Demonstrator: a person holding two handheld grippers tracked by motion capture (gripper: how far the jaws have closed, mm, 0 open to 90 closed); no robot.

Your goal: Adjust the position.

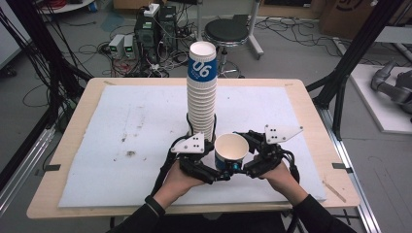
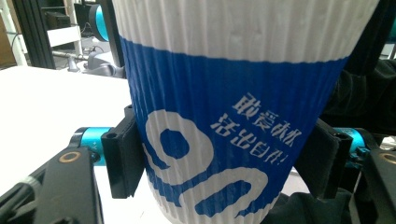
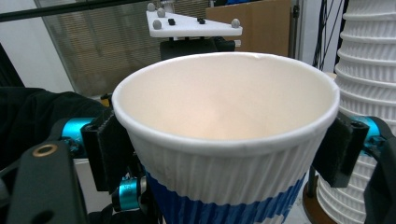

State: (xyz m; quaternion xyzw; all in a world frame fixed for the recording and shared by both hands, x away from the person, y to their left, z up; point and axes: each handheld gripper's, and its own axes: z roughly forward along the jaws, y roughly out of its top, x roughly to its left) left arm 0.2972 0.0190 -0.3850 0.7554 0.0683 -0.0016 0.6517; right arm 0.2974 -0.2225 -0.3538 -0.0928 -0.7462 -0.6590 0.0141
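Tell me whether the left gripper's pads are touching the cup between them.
Touching. In the left gripper view, both black pads of the left gripper press flat against the ribbed blue-and-white paper cup, with no gap on either side.

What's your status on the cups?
Left gripper shut on single cup, low on its blue band. Right gripper straddles the rim, grip unclear. Cup stack stands close beside it.
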